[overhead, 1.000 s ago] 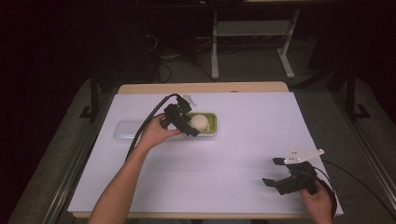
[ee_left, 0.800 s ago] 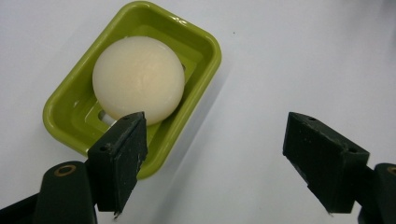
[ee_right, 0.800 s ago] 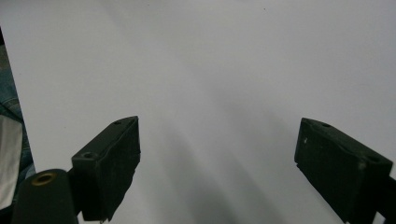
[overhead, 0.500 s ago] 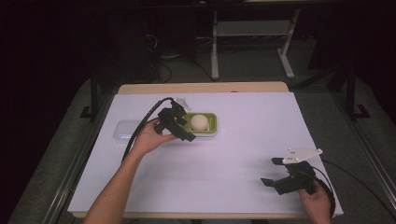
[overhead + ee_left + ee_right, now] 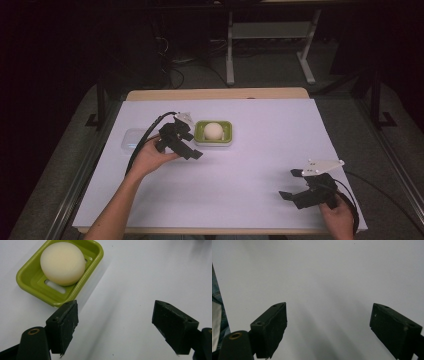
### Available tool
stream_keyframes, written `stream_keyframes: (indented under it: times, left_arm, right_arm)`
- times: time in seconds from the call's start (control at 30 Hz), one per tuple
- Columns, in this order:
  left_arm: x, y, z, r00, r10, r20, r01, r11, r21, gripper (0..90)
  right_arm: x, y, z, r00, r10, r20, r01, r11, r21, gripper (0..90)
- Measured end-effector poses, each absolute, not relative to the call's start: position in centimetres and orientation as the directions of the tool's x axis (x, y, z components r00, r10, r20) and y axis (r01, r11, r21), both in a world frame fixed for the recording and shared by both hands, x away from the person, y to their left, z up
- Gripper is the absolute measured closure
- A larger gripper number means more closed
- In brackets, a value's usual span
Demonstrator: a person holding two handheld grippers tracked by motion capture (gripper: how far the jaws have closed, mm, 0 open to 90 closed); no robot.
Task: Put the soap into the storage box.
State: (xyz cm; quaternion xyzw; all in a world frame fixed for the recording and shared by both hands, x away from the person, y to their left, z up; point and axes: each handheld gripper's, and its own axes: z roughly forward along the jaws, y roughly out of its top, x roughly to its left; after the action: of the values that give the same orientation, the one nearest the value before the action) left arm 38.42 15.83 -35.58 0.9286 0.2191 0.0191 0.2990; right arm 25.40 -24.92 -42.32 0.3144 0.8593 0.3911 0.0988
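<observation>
A cream round sponge-like ball [image 5: 213,131] sits in a green slotted soap dish [image 5: 226,140] at the table's middle-left. In the left gripper view the ball [image 5: 62,263] and the dish [image 5: 30,283] lie at the upper left, beyond the jaws. My left gripper [image 5: 191,145] hovers just left of and in front of the dish, open and empty [image 5: 115,332]. My right gripper [image 5: 290,184] rests low near the front right corner. It is open over bare white paper [image 5: 328,332], with nothing between its jaws.
A clear plastic lid or box [image 5: 131,139] lies left of the left hand. White paper [image 5: 260,145] covers the table, and a wooden edge [image 5: 215,94] shows at the back. Dark floor and a metal stand [image 5: 270,45] are beyond. Blue cloth [image 5: 216,305] shows at the left edge of the right gripper view.
My left gripper has drawn back from the ball and dish, toward the person and a little left. The ball stays in the dish. The right gripper has barely moved.
</observation>
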Motion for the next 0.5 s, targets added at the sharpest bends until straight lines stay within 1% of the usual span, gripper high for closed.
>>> stream_keyframes:
  times: [0.13, 0.3, 0.5]
  left_arm:
    - [37.8, 16.3, -35.6, 0.906, 0.414, -0.082, 0.386, -0.734, 0.558, 20.6]
    - [37.0, 17.1, -35.9, 0.906, 0.414, -0.089, 0.385, -0.719, 0.579, 20.6]
    - [36.2, 17.8, -36.1, 0.910, 0.406, -0.084, 0.376, -0.723, 0.579, 20.6]
  right_arm:
    - [25.4, -25.0, -42.4, -0.784, 0.617, 0.072, 0.461, 0.500, 0.733, 13.6]
    - [25.4, -25.2, -42.4, -0.775, 0.628, 0.068, 0.466, 0.496, 0.733, 13.6]
    - [25.5, -25.6, -42.4, -0.765, 0.640, 0.073, 0.477, 0.486, 0.732, 13.6]
